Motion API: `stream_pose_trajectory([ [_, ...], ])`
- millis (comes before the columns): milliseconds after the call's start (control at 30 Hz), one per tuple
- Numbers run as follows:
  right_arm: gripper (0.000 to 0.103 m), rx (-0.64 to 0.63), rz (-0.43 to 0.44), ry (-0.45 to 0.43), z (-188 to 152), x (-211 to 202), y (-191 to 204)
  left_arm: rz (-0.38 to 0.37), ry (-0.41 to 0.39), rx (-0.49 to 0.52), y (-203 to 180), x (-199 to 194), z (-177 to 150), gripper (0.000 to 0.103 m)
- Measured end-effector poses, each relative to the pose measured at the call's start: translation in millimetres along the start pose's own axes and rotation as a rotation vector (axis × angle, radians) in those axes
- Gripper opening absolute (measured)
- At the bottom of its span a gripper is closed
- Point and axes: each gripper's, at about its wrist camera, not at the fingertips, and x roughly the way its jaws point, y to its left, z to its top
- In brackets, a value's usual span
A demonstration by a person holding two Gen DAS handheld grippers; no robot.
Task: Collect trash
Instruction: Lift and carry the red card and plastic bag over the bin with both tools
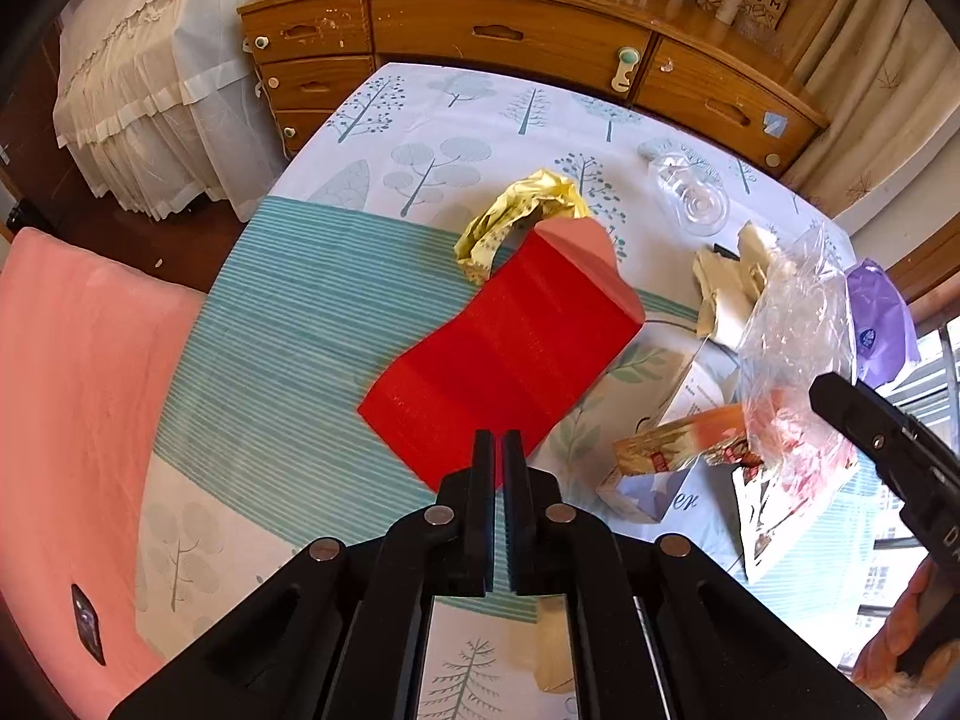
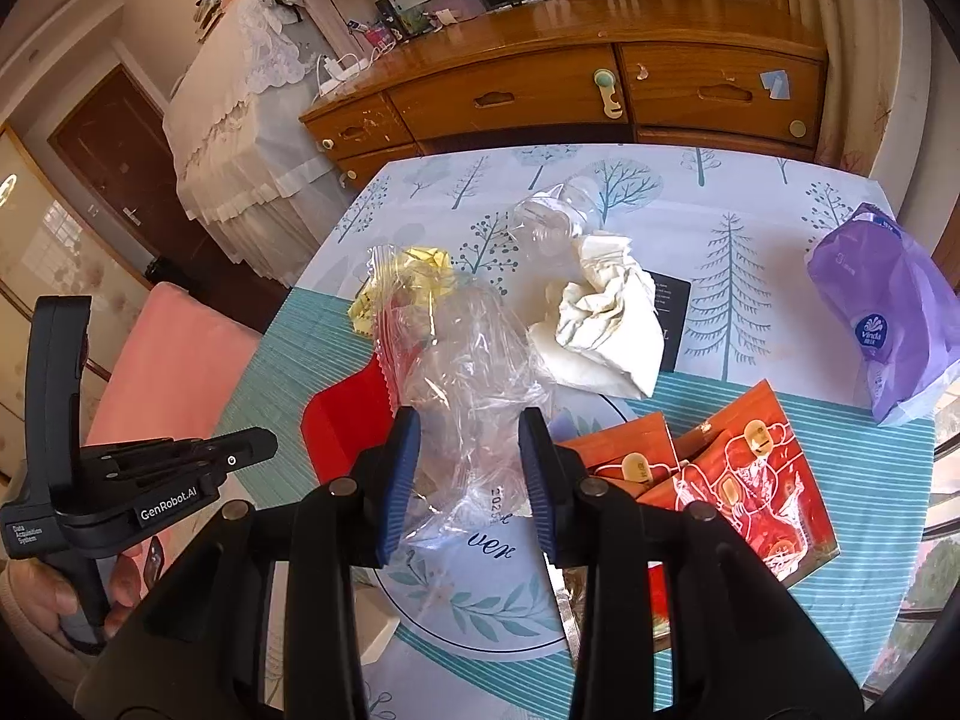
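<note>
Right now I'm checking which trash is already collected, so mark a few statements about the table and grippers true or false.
1. The right gripper grips a clear plastic bag. True.
2. The purple tissue pack is inside that bag. False: it lies on the table at the right side, apart from the bag.
3. The left gripper has its jaws wide open. False: they are almost together.
4. A crumpled yellow wrapper lies on the table beyond the red sheet. True.
</note>
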Motion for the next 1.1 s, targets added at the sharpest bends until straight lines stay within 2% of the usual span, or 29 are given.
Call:
stream_pose_trajectory([
  [33,0.031,-0.003,-0.003,-0.002,0.4,-0.6,-0.4,-0.005,0.003,-0.005,-2.7,2.1,1.1,0.014],
  [100,0.031,-0.009,-0.007,-0.004,1.8,-1.5,-1.5,-0.017,0.013,-0.016,-8.3,7.8,6.9,0.041],
  [200,0.031,-0.011,-0.013,-0.005,2.8,-1.3,-6.1,-0.032,0.024,-0.01,-19.2,16.0,12.4,0.048],
  [400,0.031,0.002,-0.024,-0.008,4.5,-0.4,-19.7,-0.069,0.073,-0.032,-42.3,49.4,27.3,0.048],
  [600,0.031,-0.007,-0.027,0.006,4.6,4.5,-30.0,-0.113,0.1,-0.136,-52.0,78.0,44.6,0.048],
  [867,0.031,-0.008,-0.009,0.022,2.5,14.7,-36.5,-0.045,0.13,-0.199,-58.8,110.9,62.1,0.048],
  [1033,0.03,-0.022,-0.002,0.032,2.1,21.0,-33.1,-0.003,0.121,-0.215,-59.4,120.3,66.5,0.048],
  [1067,0.03,-0.025,-0.001,0.034,1.9,22.0,-32.5,-0.005,0.116,-0.224,-57.7,120.6,66.2,0.038],
  [1100,0.03,-0.028,-0.001,0.035,1.8,22.7,-31.6,-0.015,0.11,-0.236,-55.8,120.1,65.9,0.017],
])
